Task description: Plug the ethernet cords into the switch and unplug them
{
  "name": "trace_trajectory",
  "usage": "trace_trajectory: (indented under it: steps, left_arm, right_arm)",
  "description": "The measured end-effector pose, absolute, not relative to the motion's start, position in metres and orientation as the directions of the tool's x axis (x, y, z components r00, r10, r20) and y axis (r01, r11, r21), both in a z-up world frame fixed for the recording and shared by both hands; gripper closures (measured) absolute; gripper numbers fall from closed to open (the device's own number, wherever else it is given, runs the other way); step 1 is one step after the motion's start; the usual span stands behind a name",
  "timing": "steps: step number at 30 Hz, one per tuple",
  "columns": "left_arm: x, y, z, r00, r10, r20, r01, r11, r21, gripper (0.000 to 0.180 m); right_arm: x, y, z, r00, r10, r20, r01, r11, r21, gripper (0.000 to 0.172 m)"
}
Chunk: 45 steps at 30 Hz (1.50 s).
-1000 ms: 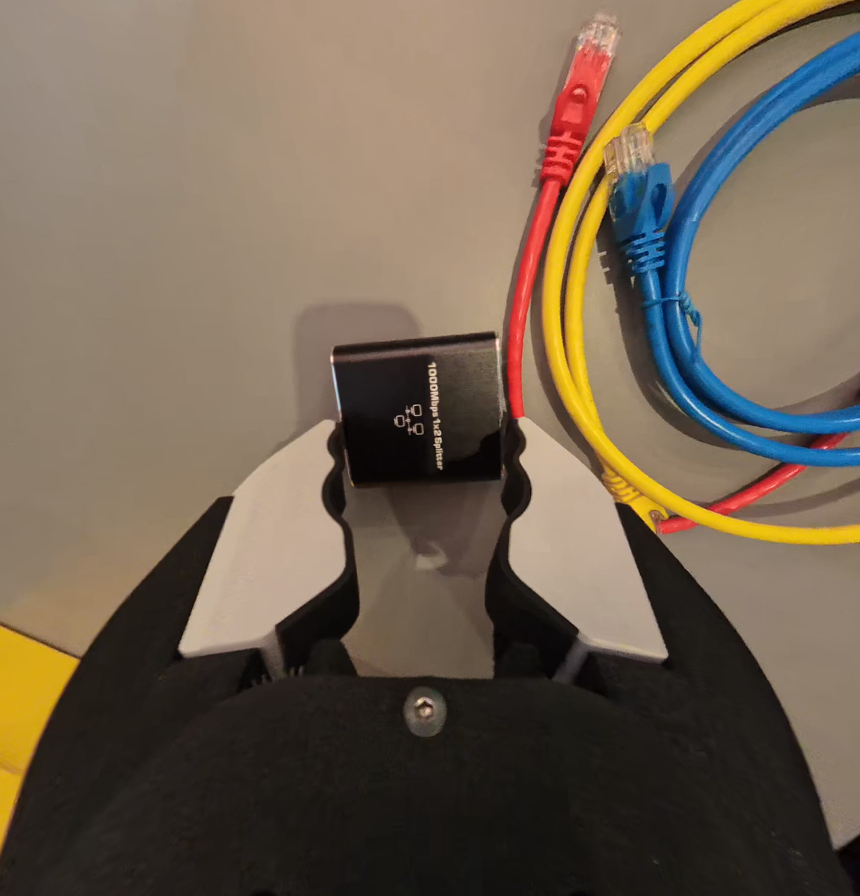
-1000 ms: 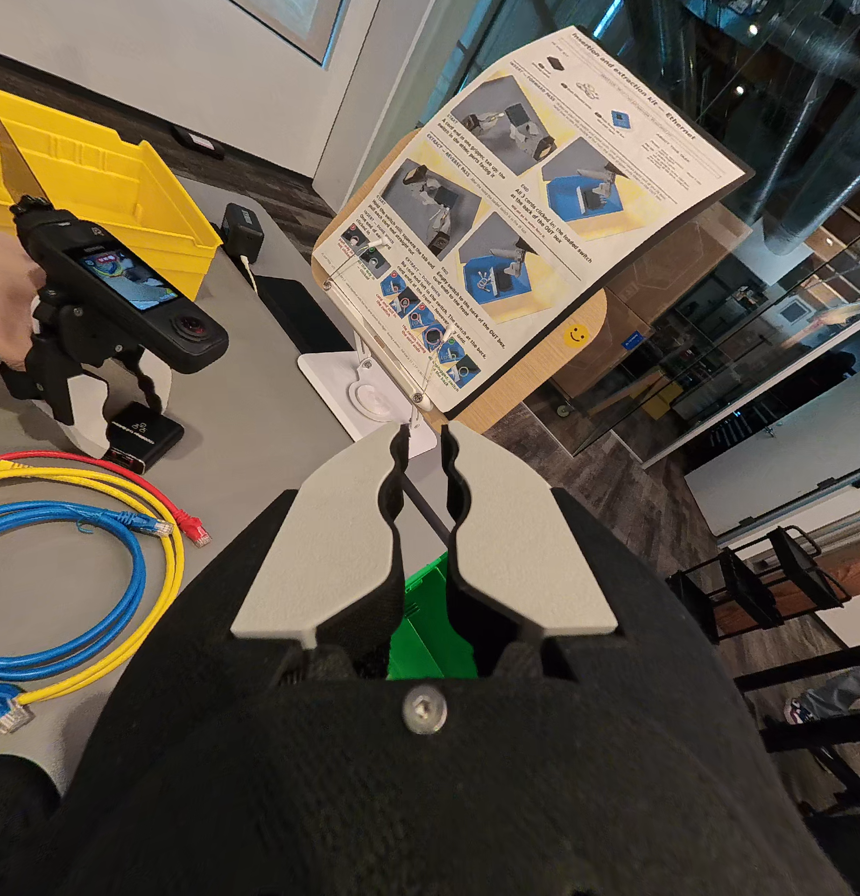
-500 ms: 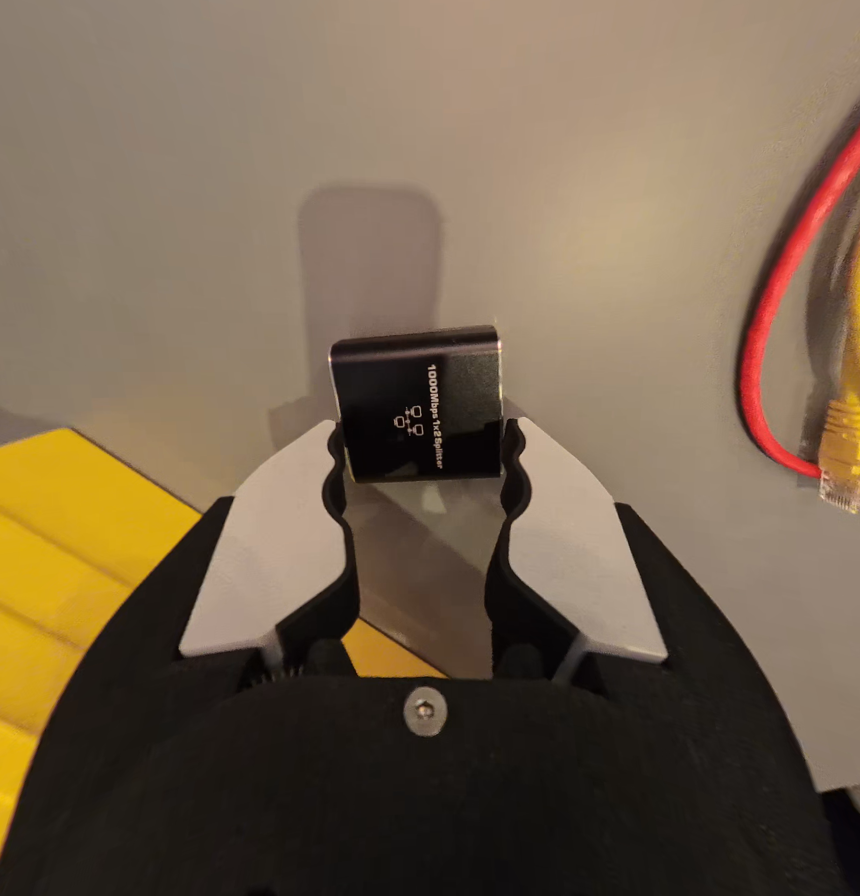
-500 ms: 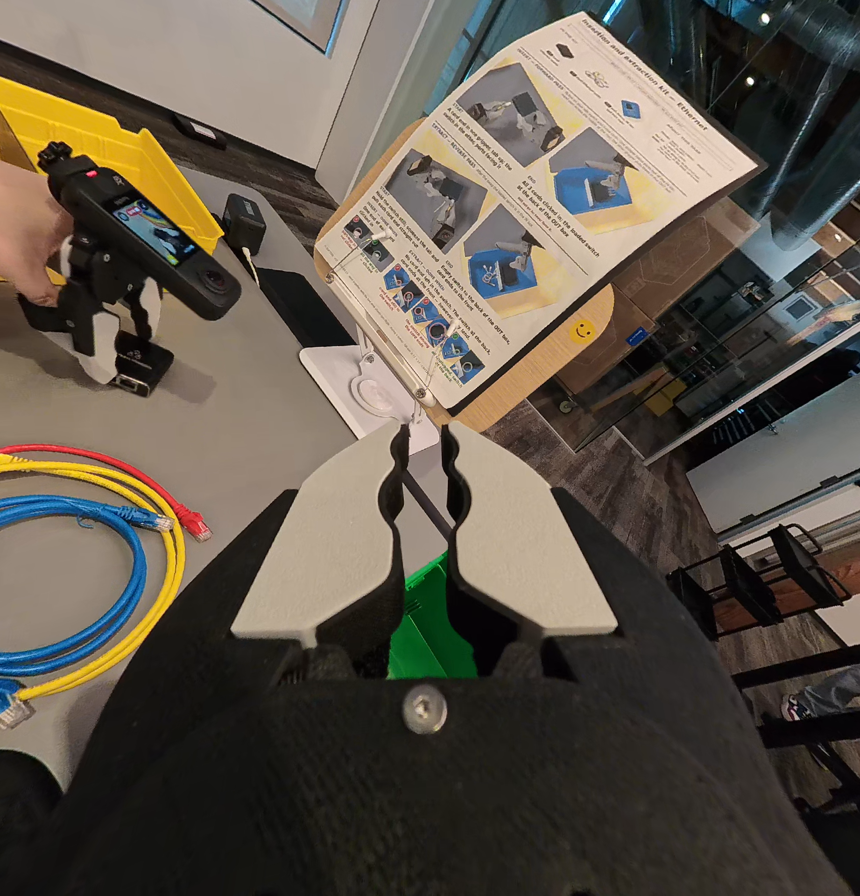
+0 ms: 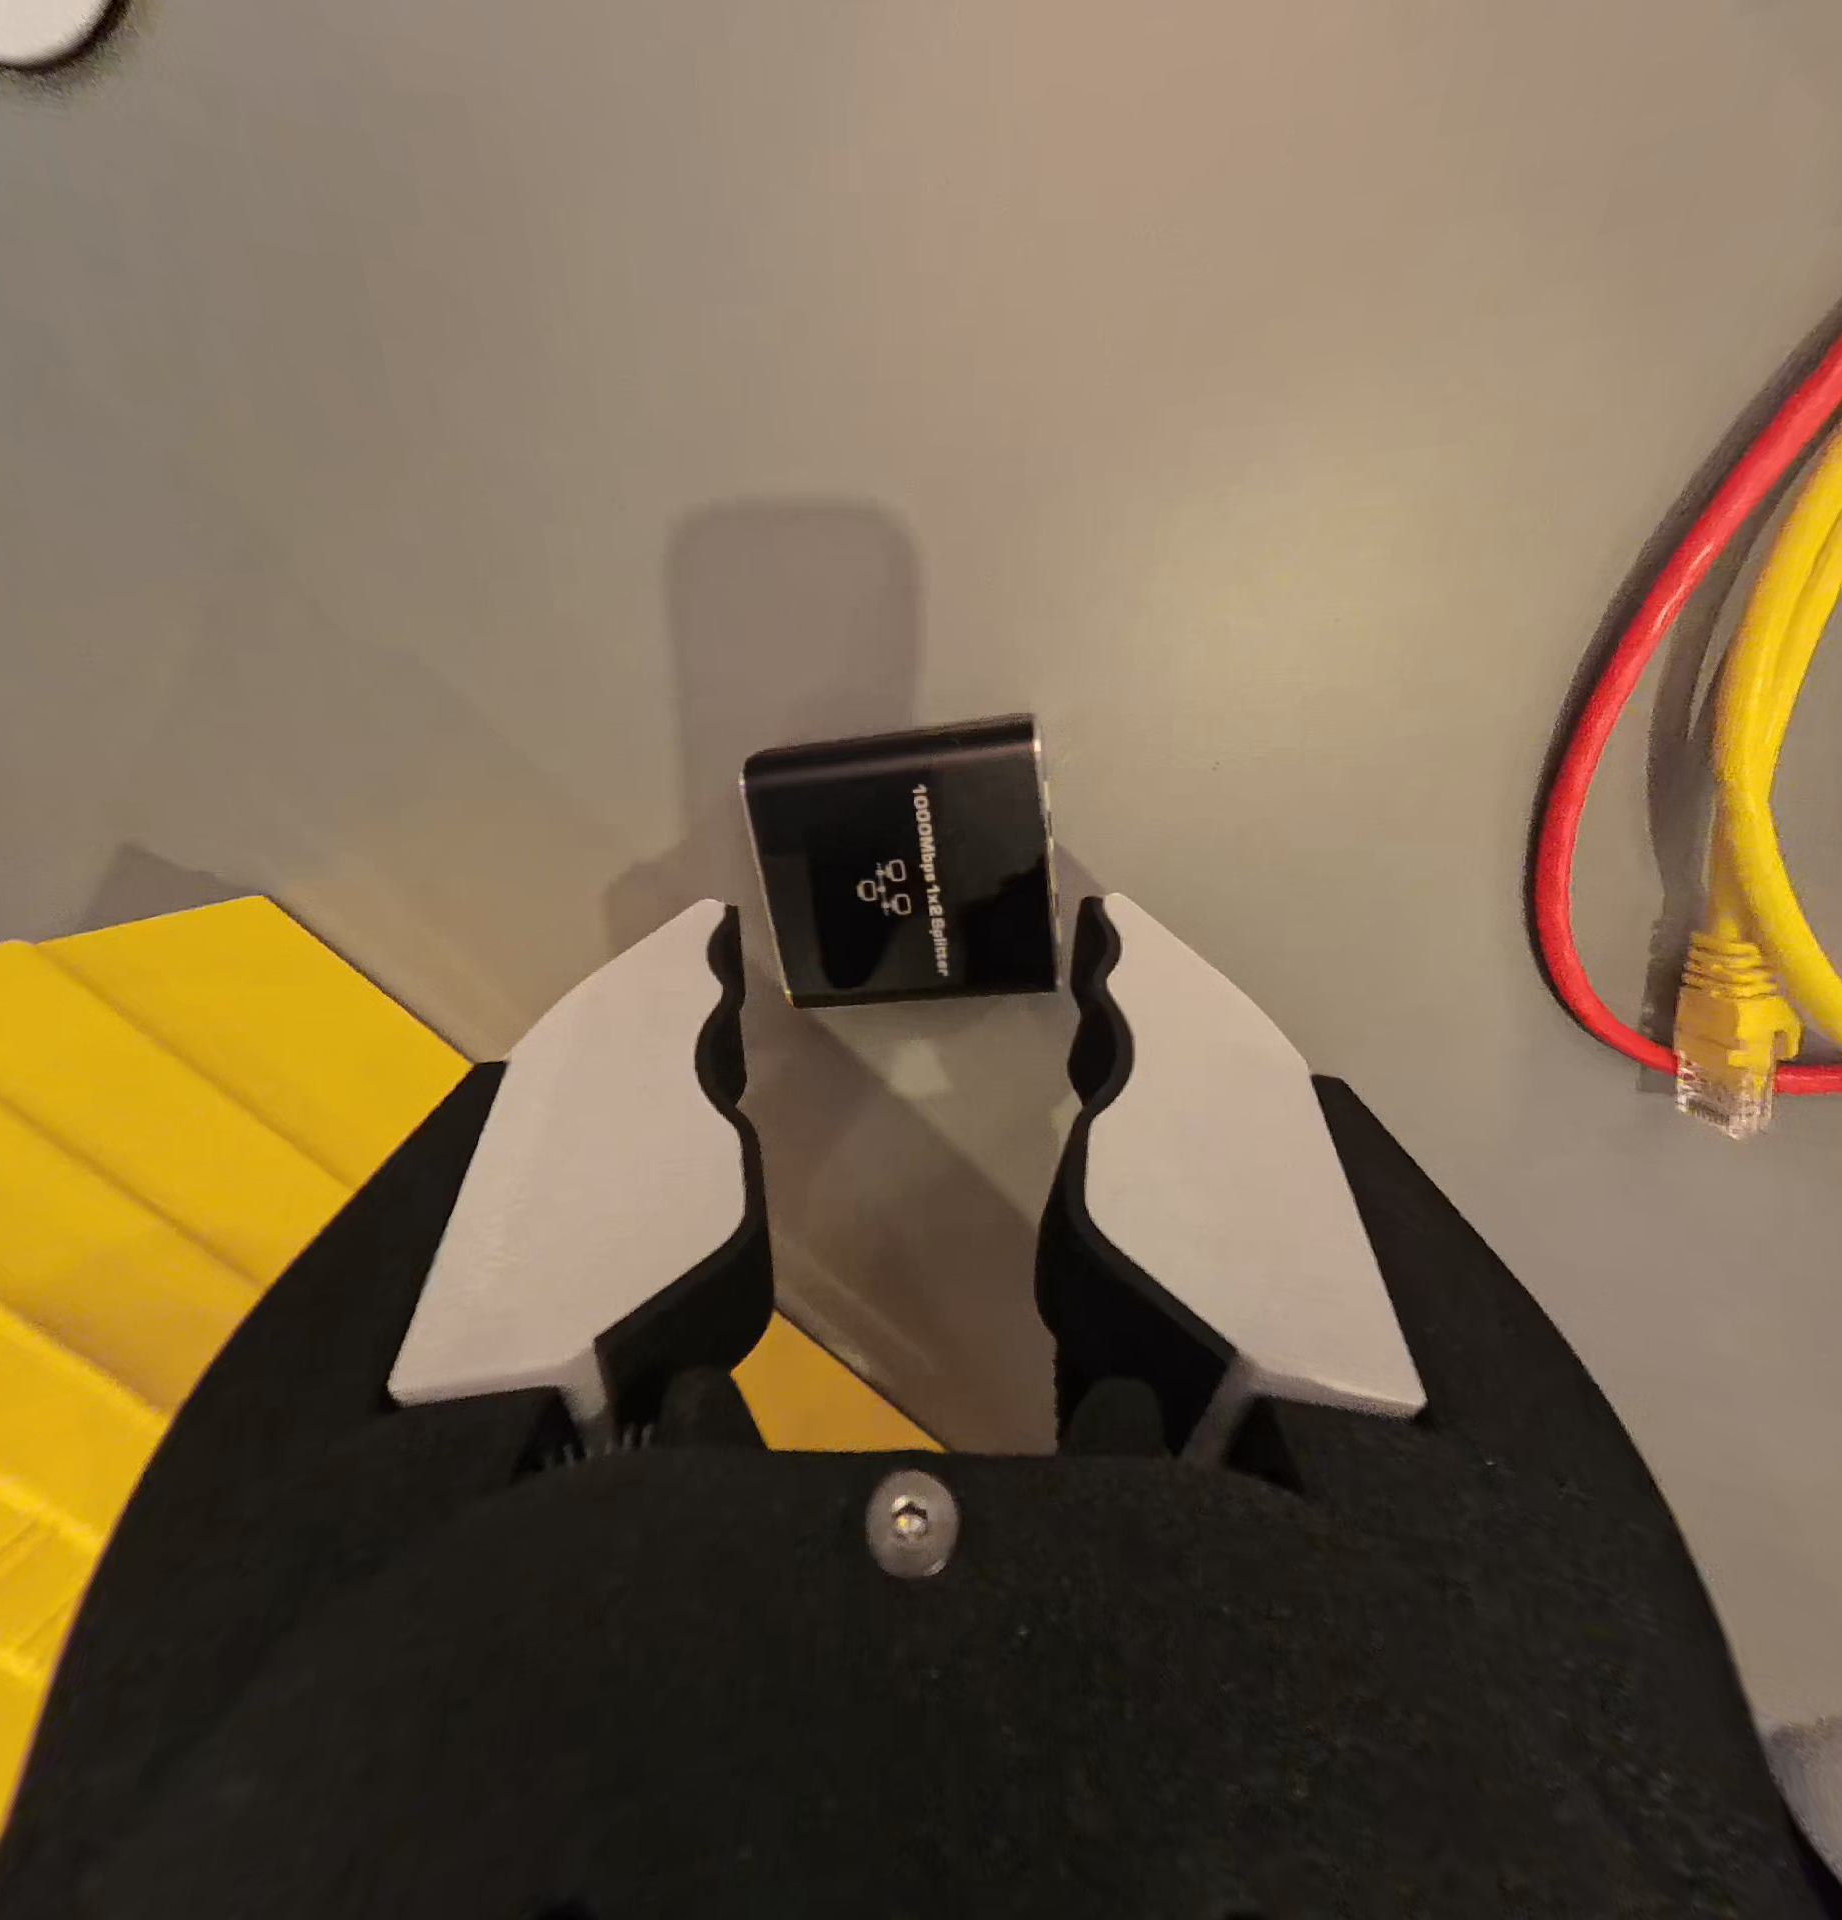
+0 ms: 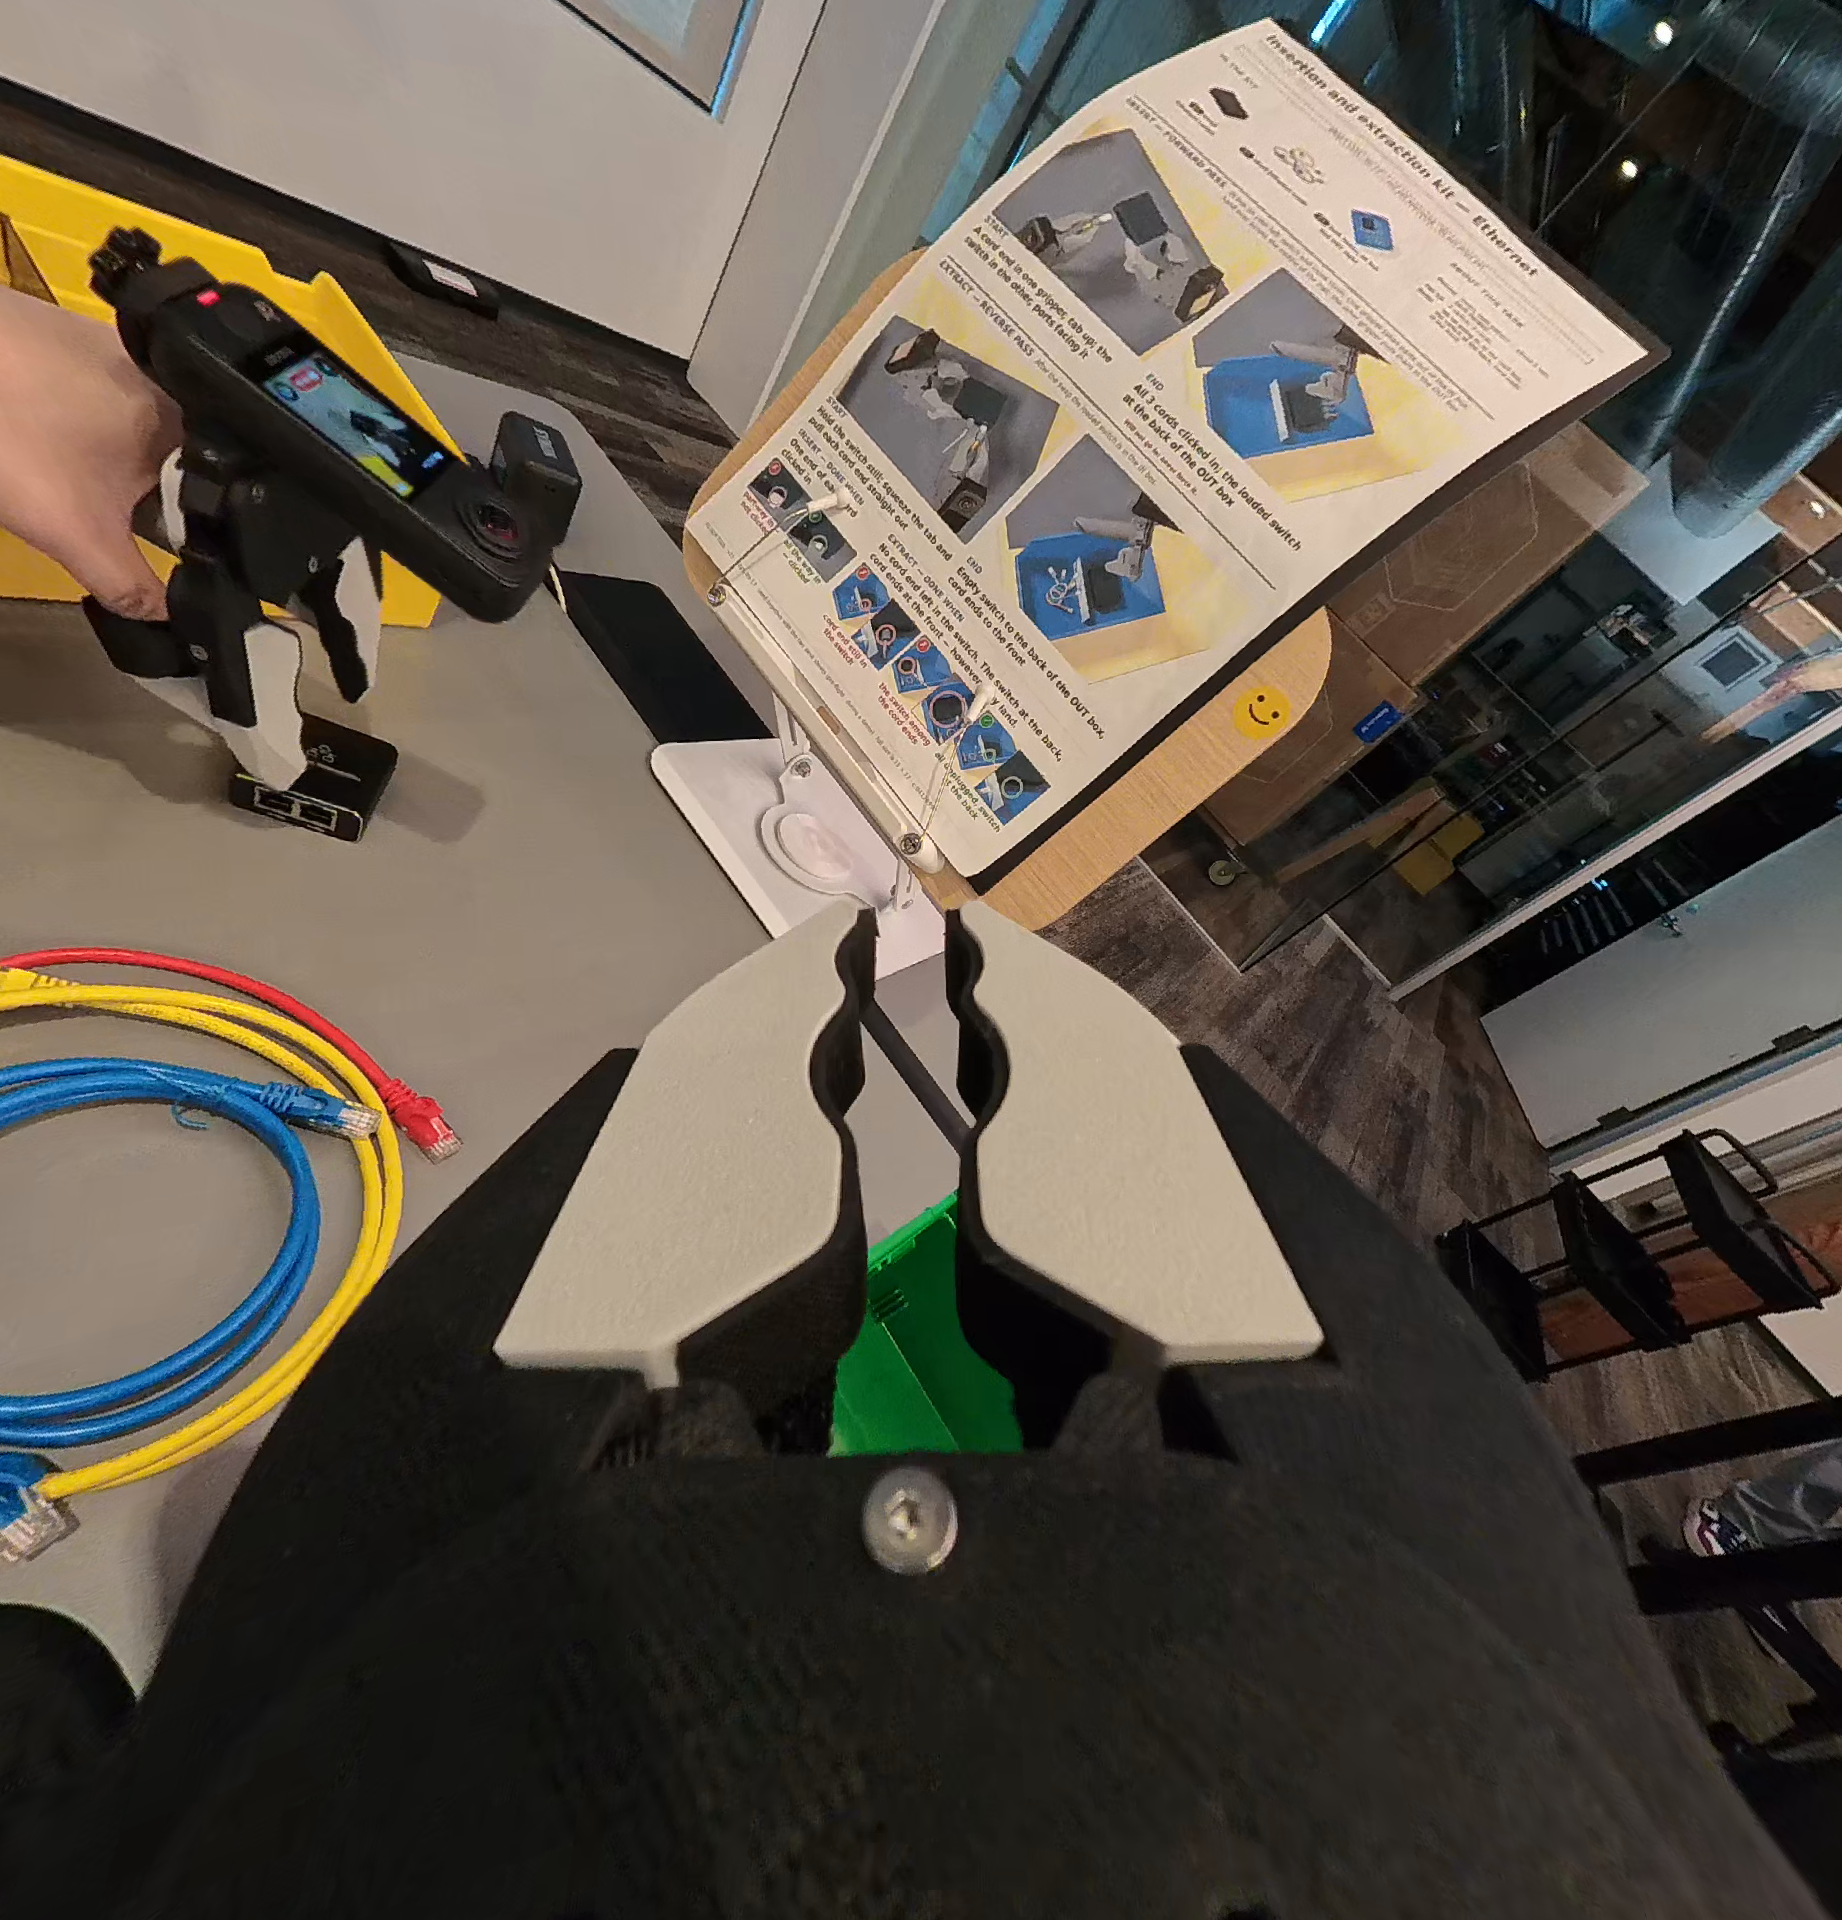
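Surface: grey table (image 6: 481, 935); yellow bin (image 6: 23, 239) far left.
Room: glass partitions, dark plank floor.
Writing: white print on black switch (image 5: 901, 862); printed instruction sheet (image 6: 1156, 436).
Left gripper (image 5: 901, 920): jaws apart, switch loose between.
Right gripper (image 6: 904, 925): jaws narrowly apart, bare.

Three cords — red (image 6: 273, 1003), yellow (image 6: 221, 1013), blue (image 6: 169, 1081) — one black switch (image 6: 314, 774), one yellow bin (image 6: 23, 249).

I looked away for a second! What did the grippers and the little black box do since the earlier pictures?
The left gripper carried the small black box-shaped switch away from the coiled cords toward the yellow plastic bin, set it on the grey table, and let go: gaps now show beside both pads. The right gripper stayed put, nearly closed, empty.
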<state>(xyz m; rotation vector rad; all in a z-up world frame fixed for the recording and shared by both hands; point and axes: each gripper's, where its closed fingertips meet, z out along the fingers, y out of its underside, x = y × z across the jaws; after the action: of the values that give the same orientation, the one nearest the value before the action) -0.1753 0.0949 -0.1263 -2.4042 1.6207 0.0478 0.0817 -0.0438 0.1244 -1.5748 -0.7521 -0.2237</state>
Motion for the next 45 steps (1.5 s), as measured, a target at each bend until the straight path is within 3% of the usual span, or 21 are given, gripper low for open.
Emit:
trace_trajectory:
  steps: [3, 7, 12, 18, 25, 29, 38, 45]
  left_arm:
    - [-0.16, 0.091, -0.116, 0.355, -0.917, -0.182, -0.912, -0.297, -0.283, 0.13]
    - [-0.122, 0.027, -0.082, 0.275, -0.96, 0.046, -0.795, -0.254, -0.551, 0.137]
    - [-0.109, -0.033, -0.078, 0.177, -0.977, 0.117, -0.724, -0.21, -0.657, 0.157]
    - [-0.116, -0.03, -0.074, 0.165, -0.986, -0.028, -0.753, -0.107, -0.649, 0.153]
    - [-0.144, 0.035, -0.027, 0.349, -0.927, -0.135, -0.622, -0.121, -0.774, 0.163]
    - [-0.159, 0.056, -0.026, 0.378, -0.916, -0.136, -0.647, -0.156, -0.746, 0.155]
    - [-0.136, 0.019, -0.046, 0.215, -0.975, -0.047, -0.662, -0.111, -0.741, 0.152]
    - [-0.109, -0.028, -0.089, 0.073, -0.997, -0.018, -0.759, -0.044, -0.649, 0.154]
  right_arm:
    - [0.082, -0.046, 0.126, 0.762, 0.322, 0.562, 0.583, 0.035, -0.811, 0.158]
    - [0.083, -0.05, 0.132, 0.77, 0.314, 0.556, 0.568, 0.061, -0.821, 0.158]
    - [0.082, -0.047, 0.13, 0.766, 0.317, 0.559, 0.575, 0.051, -0.817, 0.158]
    - [0.076, -0.046, 0.128, 0.753, 0.326, 0.571, 0.591, 0.044, -0.805, 0.158]
    - [0.079, -0.045, 0.127, 0.76, 0.328, 0.561, 0.584, 0.037, -0.811, 0.158]
    - [0.078, -0.043, 0.125, 0.755, 0.331, 0.566, 0.591, 0.031, -0.806, 0.158]
    - [0.078, -0.042, 0.124, 0.753, 0.332, 0.568, 0.595, 0.025, -0.803, 0.158]
    - [0.076, -0.041, 0.122, 0.749, 0.338, 0.57, 0.6, 0.018, -0.8, 0.158]
